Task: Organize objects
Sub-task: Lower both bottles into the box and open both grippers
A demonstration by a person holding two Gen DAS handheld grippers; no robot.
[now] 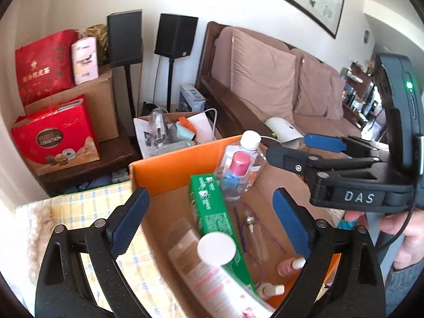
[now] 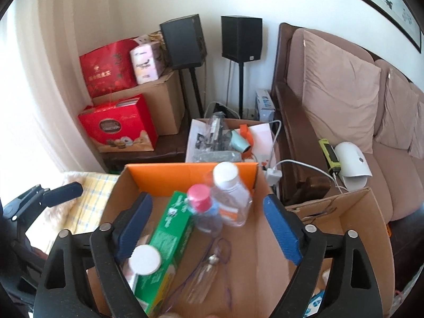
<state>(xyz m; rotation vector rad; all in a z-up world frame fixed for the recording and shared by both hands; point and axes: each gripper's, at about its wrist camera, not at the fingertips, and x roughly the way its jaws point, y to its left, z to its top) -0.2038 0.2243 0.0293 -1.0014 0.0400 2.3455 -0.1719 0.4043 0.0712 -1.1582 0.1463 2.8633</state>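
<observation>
A cardboard box with orange flaps [image 1: 172, 175] [image 2: 185, 177] holds a green carton [image 1: 212, 212] [image 2: 169, 228], a pink-capped bottle [image 1: 235, 177] [image 2: 204, 209], a clear white-capped bottle [image 1: 250, 143] [image 2: 230, 196], a white-capped tube [image 1: 212, 259] [image 2: 140, 262] and a small glass vial [image 1: 251, 228] [image 2: 206, 270]. My left gripper [image 1: 210, 192] hovers open above the box, nothing between its pads. My right gripper [image 2: 207, 197] [image 1: 288, 145] is open too, empty, above the box's right side. A finger [image 2: 63, 190] of the left gripper shows at the left of the right wrist view.
A second open cardboard box [image 2: 352, 212] stands to the right, a cluttered box [image 2: 228, 137] behind. A pink sofa [image 2: 344, 92] with a white device [image 2: 352, 164] fills the right. Red gift boxes [image 2: 116, 124] stack at back left. A yellow checked cloth [image 1: 79, 212] lies left. A hand [image 1: 397, 228] holds the right gripper.
</observation>
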